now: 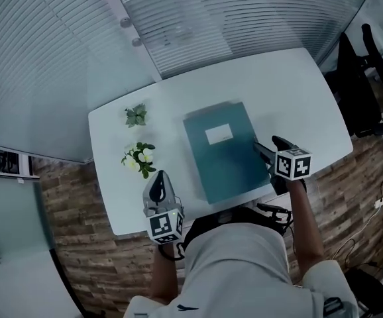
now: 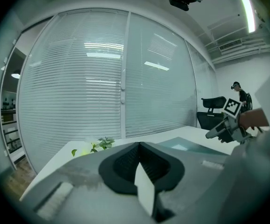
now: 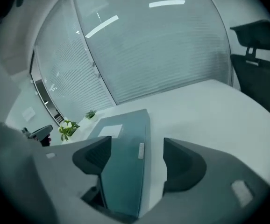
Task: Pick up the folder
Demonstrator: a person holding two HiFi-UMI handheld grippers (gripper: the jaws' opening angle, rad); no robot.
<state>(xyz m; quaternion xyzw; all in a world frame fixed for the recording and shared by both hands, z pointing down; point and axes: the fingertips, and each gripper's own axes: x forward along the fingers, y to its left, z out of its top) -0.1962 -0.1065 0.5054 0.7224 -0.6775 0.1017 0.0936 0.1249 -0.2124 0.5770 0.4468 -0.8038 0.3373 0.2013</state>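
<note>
A teal folder [image 1: 226, 150] with a white label [image 1: 218, 134] lies flat on the white table [image 1: 297, 91]. My right gripper [image 1: 264, 150] is at the folder's right edge, near its front corner. In the right gripper view the gripper [image 3: 137, 160] is open, and the folder [image 3: 125, 143] reaches into the gap between the jaws with its right edge; neither pad touches it. My left gripper [image 1: 160, 185] hovers over the table's front left, apart from the folder. Its jaws [image 2: 139, 164] are shut on nothing. From there the folder [image 2: 191, 146] shows at the right.
Two small potted plants [image 1: 136, 115] [image 1: 138, 156] stand on the table's left part. A glass wall with blinds [image 1: 178, 18] runs behind the table. Black office chairs [image 1: 357, 78] stand to the right. The person's legs are at the table's front edge.
</note>
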